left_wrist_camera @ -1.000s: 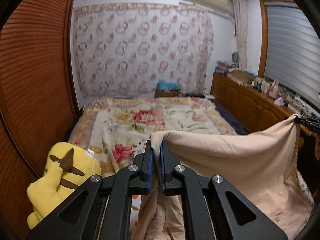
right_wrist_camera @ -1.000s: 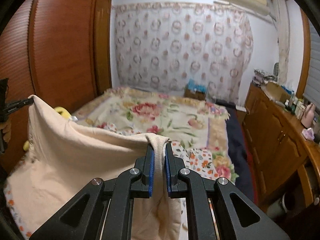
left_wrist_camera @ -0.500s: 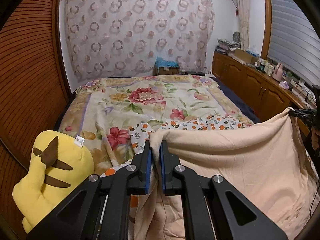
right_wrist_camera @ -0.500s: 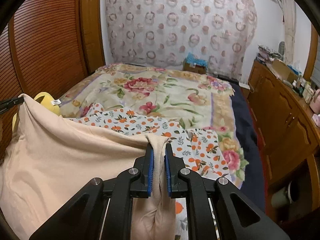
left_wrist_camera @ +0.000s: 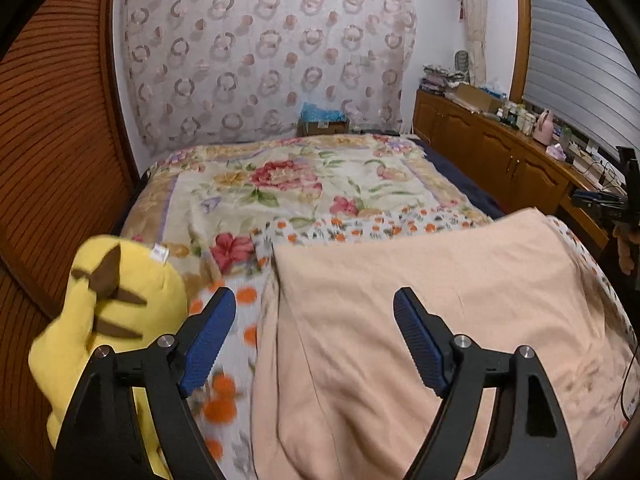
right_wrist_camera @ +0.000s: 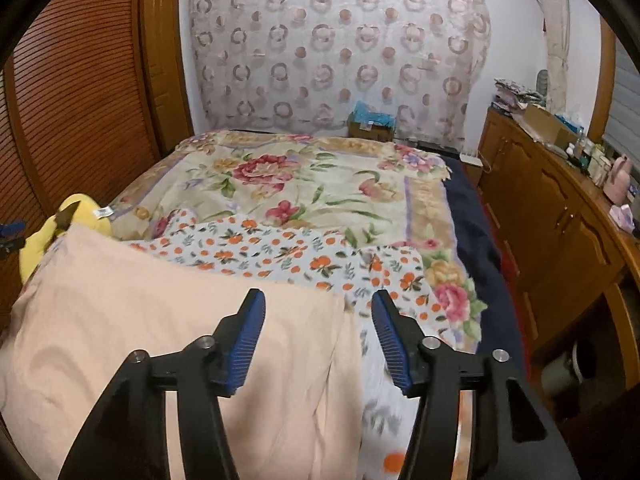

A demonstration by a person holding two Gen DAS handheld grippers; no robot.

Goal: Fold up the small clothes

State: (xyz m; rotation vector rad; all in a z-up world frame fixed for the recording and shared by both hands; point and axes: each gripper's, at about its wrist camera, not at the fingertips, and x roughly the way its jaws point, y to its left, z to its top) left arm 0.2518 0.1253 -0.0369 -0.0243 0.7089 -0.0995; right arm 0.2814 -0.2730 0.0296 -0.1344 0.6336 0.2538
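Note:
A peach-coloured garment (left_wrist_camera: pixel 440 300) lies spread on the bed, on top of a white cloth with orange flowers (left_wrist_camera: pixel 360 226). My left gripper (left_wrist_camera: pixel 316 308) hovers over the garment's left far corner; its jaws are opening and the pads touch nothing. In the right wrist view the same peach garment (right_wrist_camera: pixel 160 320) lies below my right gripper (right_wrist_camera: pixel 318 312), over its right far corner. These jaws are opening too, with no cloth pressed between them. The orange-flowered cloth (right_wrist_camera: pixel 280 252) shows beyond it. The right gripper (left_wrist_camera: pixel 600 204) also appears at the far right of the left wrist view.
A floral blanket (left_wrist_camera: pixel 288 176) covers the bed. A yellow plush toy (left_wrist_camera: pixel 112 300) sits at the bed's left edge by the brown slatted wardrobe (left_wrist_camera: pixel 52 152). A wooden cabinet (right_wrist_camera: pixel 560 216) with bottles and boxes runs along the right. A patterned curtain (right_wrist_camera: pixel 340 48) hangs behind.
Both grippers held the peach garment's corners up, lowered it, then let go. The garment now lies flat on the bed and both jaws stand apart.

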